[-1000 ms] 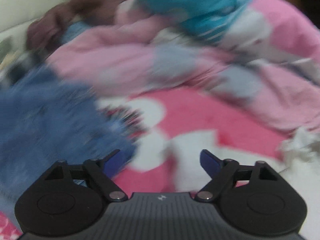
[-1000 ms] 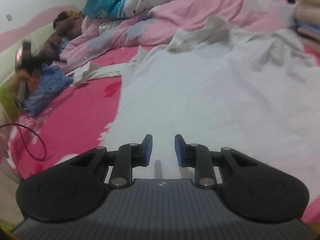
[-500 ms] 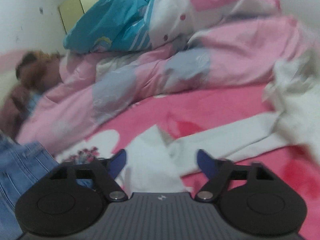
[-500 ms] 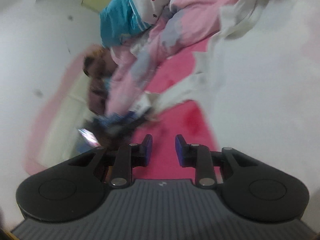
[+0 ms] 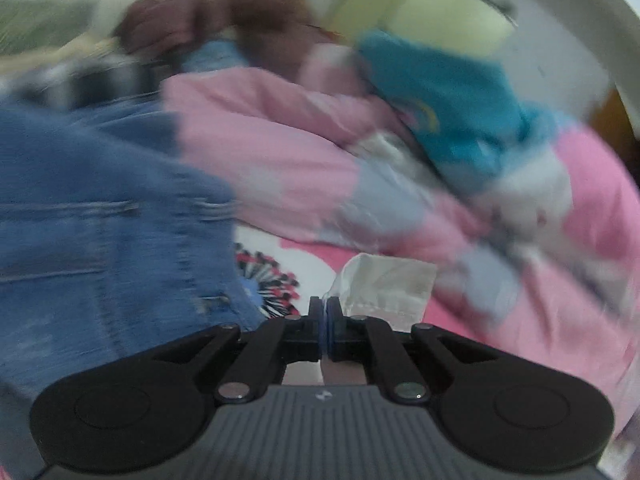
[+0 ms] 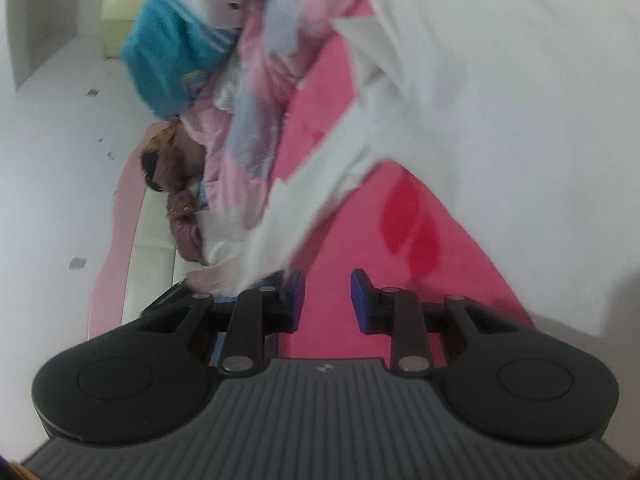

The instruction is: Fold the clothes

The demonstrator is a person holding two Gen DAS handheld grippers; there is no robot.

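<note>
A white shirt lies spread on the pink bedsheet; its sleeve runs down toward the left. My left gripper is shut on the white sleeve cuff, which sticks out beyond the fingertips. My right gripper is open and empty, tilted sideways, above the pink sheet beside the sleeve.
Blue jeans lie left of the left gripper. A rumpled pink quilt, a teal pillow and a brown plush toy sit behind. The white wall shows left in the right wrist view.
The left gripper has closed on the sleeve cuff and swung left toward the jeans. The right gripper has rolled sideways and moved over the pink sheet, staying open.
</note>
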